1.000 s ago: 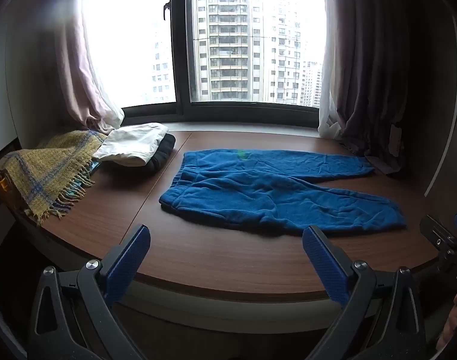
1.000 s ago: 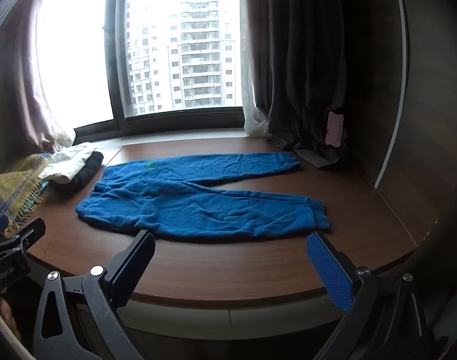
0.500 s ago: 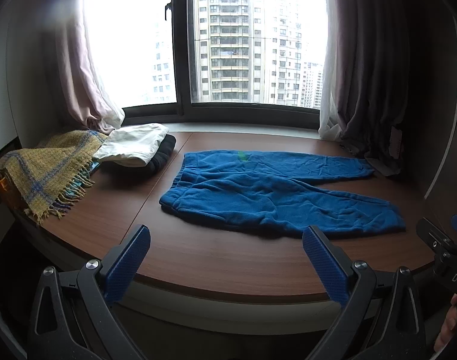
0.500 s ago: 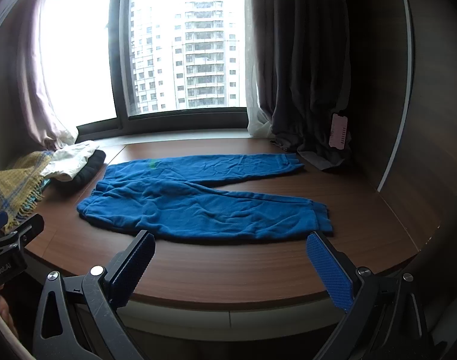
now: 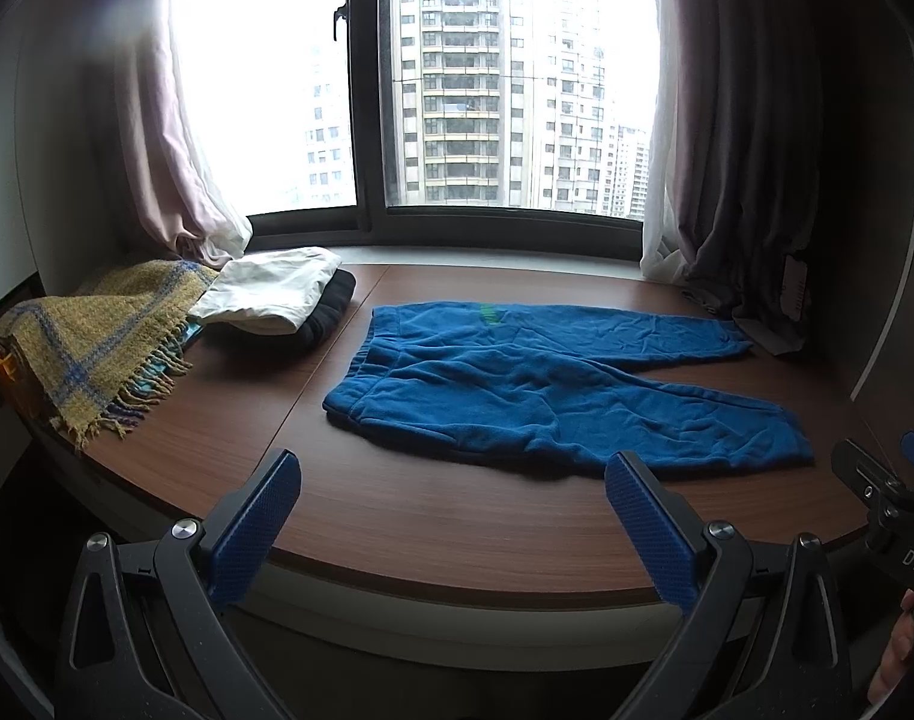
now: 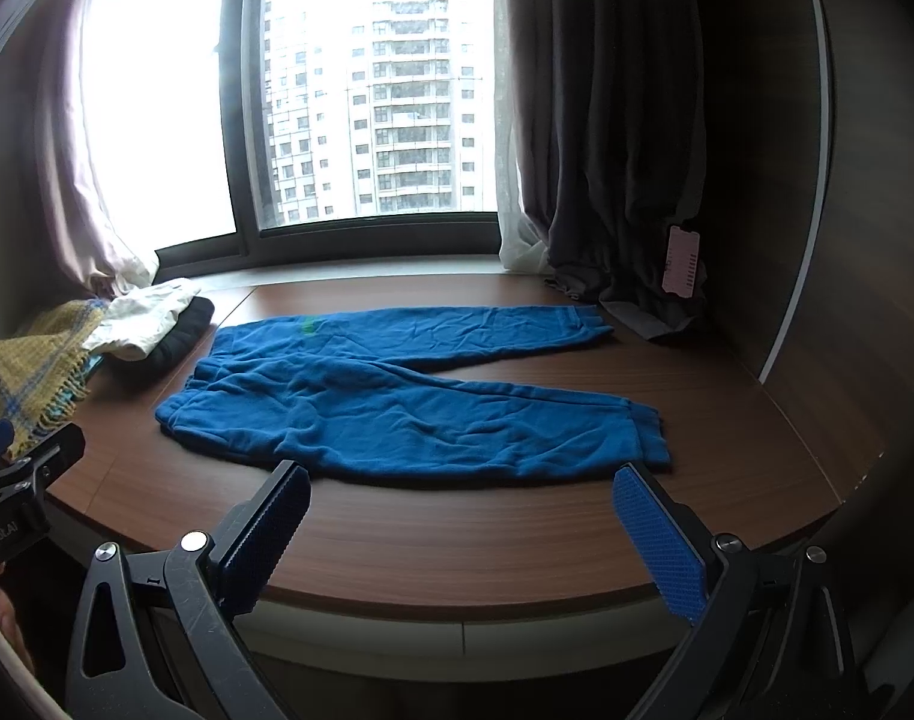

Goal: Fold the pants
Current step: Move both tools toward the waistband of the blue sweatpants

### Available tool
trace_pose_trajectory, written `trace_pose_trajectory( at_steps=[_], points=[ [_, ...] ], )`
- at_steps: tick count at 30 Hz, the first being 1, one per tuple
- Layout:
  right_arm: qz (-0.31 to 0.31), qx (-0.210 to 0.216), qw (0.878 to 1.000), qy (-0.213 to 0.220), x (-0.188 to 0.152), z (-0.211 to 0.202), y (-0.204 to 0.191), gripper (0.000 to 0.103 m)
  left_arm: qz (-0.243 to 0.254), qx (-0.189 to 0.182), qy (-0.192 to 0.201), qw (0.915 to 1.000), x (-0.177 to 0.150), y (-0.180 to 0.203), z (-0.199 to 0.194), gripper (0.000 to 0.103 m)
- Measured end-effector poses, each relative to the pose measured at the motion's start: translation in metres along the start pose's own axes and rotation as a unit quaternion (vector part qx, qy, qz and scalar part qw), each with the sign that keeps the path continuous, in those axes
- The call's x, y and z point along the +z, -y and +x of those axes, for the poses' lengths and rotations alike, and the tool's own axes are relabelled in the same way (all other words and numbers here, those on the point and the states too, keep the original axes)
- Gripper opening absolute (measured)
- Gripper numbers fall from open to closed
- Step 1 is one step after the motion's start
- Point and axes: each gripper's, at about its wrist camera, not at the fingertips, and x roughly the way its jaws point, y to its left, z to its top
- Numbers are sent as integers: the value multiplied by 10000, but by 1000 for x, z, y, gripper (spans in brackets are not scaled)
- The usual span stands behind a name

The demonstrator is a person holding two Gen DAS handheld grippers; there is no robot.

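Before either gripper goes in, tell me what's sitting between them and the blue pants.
Nothing visible. Only bare wooden platform separates the open left gripper and open right gripper from the blue pants. The folded clothes and yellow blanket lie off to the left, apart from the pants.

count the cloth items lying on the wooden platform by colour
blue: 1, the pants
yellow: 1, the fringed blanket
white: 1, the folded cloth
black: 1, the folded garment under the white one
total: 4
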Motion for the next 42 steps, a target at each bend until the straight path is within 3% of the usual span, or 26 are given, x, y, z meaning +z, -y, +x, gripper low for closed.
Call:
trace_pose_trajectory(
  at_steps=[42],
  points=[
    [-110, 142, 9998, 35, 5, 0, -1, 102, 5, -24, 90, 10000, 4, -1, -2, 103]
  ],
)
